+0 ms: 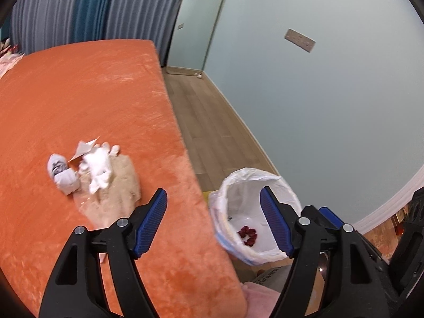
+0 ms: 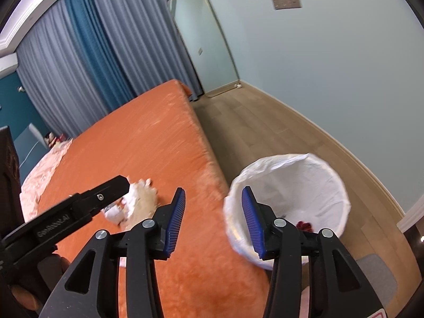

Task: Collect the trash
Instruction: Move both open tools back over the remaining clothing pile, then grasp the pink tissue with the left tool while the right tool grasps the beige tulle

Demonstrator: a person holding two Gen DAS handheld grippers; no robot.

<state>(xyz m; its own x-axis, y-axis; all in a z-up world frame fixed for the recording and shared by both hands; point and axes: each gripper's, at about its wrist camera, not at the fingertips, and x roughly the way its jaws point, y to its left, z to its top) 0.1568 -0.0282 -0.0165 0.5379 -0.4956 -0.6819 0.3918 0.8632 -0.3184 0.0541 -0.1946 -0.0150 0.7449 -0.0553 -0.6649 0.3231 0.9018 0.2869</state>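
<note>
- Our left gripper (image 1: pixel 214 206) has its blue pads (image 1: pixel 151 225) wide apart, with nothing between them; it hangs over the bed's right edge.
- Our right gripper (image 2: pixel 213 206) also stands apart and empty, over the gap between bed (image 2: pixel 148 137) and bin (image 2: pixel 291 201).
- The trash (image 1: pixel 98 169) lies in a heap on the orange bed, nearer the right edge than the left: crumpled white tissues, a torn scrap of paper (image 1: pixel 84 151), and a small grey-white wad (image 1: pixel 57 165) just left of them, all resting on a beige cloth (image 1: pixel 119 193).
- The bin, lined with a white bag, stands on the wood floor (image 2: pixel 265 132) just beside the bed's right edge.
- Something dark red (image 1: pixel 247 234) lies at the bin's bottom.
</note>
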